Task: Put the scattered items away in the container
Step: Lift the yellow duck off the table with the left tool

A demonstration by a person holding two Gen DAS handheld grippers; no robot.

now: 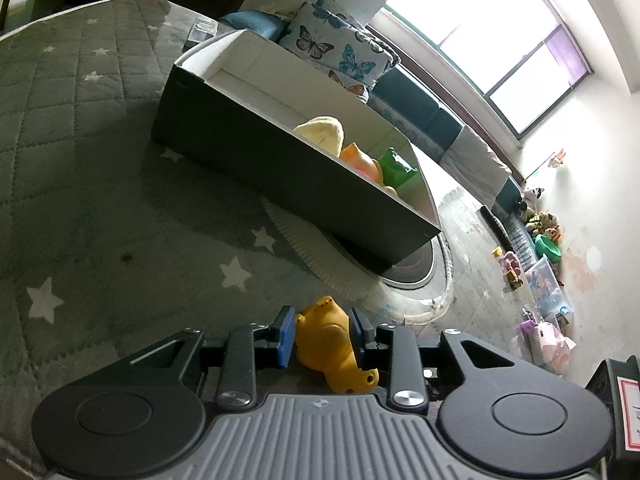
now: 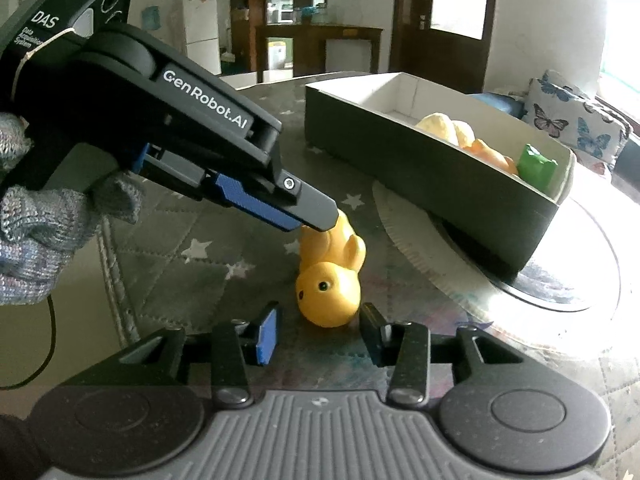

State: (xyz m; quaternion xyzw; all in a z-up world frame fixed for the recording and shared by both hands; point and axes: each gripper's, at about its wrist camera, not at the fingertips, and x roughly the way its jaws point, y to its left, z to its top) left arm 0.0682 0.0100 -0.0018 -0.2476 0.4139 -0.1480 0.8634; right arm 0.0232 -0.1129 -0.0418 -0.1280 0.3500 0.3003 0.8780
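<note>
The fingers of the left gripper (image 1: 323,336) are set on either side of the yellow toy (image 1: 330,344); the blue pads appear to be touching its flanks, though a firm grip cannot be confirmed. The right gripper (image 2: 318,334) is held just short of the toy's head, with its fingers standing apart and nothing between them. The toy is lying on the starred mat (image 1: 100,160), not yet lifted. Beyond the fingertips, the box (image 1: 280,168) is seen to hold a pale plush, an orange toy and a green item. Judged from this, most items are stowed; the yellow toy remains.
</note>
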